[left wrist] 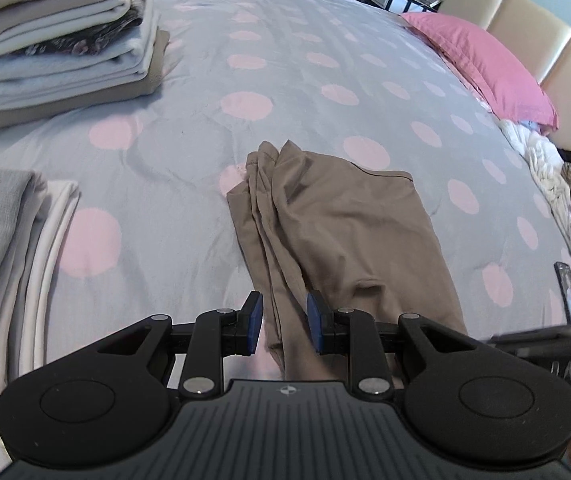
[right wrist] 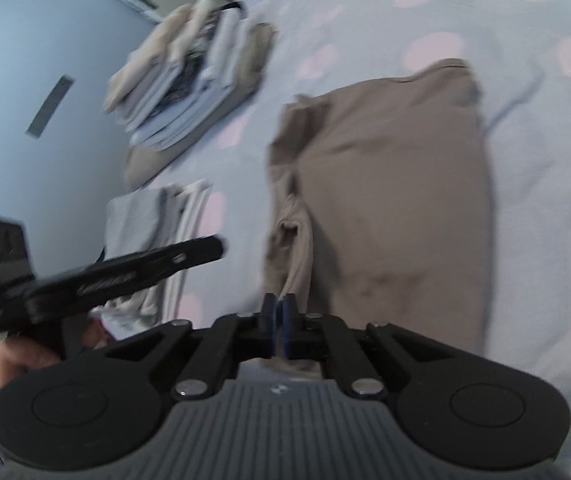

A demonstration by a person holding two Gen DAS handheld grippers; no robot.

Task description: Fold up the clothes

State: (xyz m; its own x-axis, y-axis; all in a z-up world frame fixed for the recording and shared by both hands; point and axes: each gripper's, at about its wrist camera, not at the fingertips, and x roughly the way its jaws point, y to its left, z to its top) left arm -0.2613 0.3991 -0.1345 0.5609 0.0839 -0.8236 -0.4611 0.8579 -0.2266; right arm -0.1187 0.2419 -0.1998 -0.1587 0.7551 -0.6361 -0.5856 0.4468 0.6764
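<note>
Lying flat on the grey bedspread (left wrist: pixel 285 60) with pink dots, the taupe garment (left wrist: pixel 349 232) occupies the centre of the bed, partly folded, with several bunched layers along its left edge.

Left gripper (left wrist: pixel 284 322): jaws spread apart, blue pads on either side of the garment's near left edge. The bunched fabric runs up between the two fingers, and neither pad appears to press on it.

Right gripper (right wrist: pixel 278 322): jaws drawn nearly together at the near edge of the garment (right wrist: pixel 385 200). This view is motion-blurred; a thin fold may be pinched between the pads, but that cannot be confirmed. The left gripper body (right wrist: pixel 97 280) shows at the left of this view, just beside the right one.

Surroundings:
- A tall stack of folded clothes (left wrist: pixel 65 40) sits at the far left of the bed.
- A second, lower folded pile (left wrist: pixel 9 248) lies at the near left, well apart from the garment.
- A pink pillow (left wrist: pixel 481 64) rests against the cream headboard (left wrist: pixel 525 16) at the right.
</note>
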